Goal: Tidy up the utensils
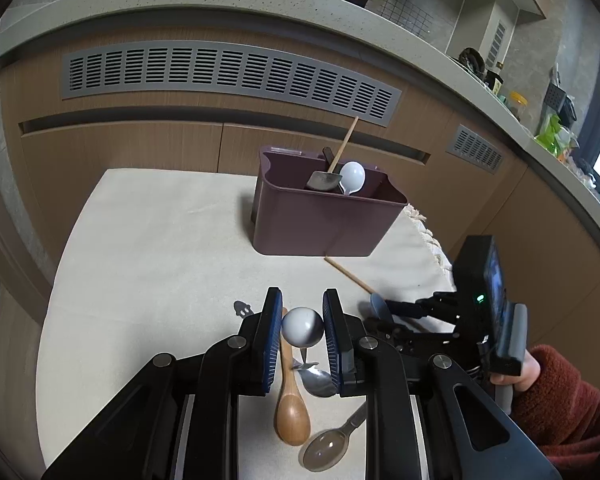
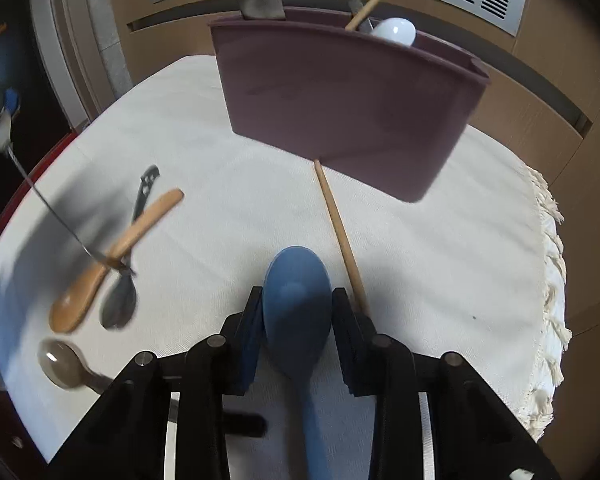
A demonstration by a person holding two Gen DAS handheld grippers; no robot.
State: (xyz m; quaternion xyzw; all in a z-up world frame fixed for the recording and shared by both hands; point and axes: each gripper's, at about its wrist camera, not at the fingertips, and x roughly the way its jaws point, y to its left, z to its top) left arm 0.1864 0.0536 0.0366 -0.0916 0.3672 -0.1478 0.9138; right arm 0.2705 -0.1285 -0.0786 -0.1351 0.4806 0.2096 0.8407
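My left gripper [image 1: 302, 330] is shut on the white ball head of a thin metal utensil [image 1: 302, 327], lifted over the table; its wire stem shows in the right wrist view [image 2: 50, 210]. My right gripper [image 2: 297, 306] is shut on a blue spoon [image 2: 298, 300], bowl forward. A purple utensil holder [image 1: 320, 216] [image 2: 340, 100] stands at the back and holds a white spoon [image 1: 352, 178], a dark spatula [image 1: 323, 180] and a wooden stick. On the cloth lie a wooden spoon [image 1: 291, 404] [image 2: 100, 268], a dark metal spoon [image 2: 120, 300], a clear spoon [image 1: 328, 446] [image 2: 60, 364] and a wooden chopstick [image 2: 340, 236].
The table is covered by a white cloth [image 1: 160, 260] with a fringed right edge [image 2: 548, 280]. Wooden cabinets with grey vents [image 1: 220, 72] stand behind, under a stone counter. The right hand's red sleeve [image 1: 560, 412] is at lower right.
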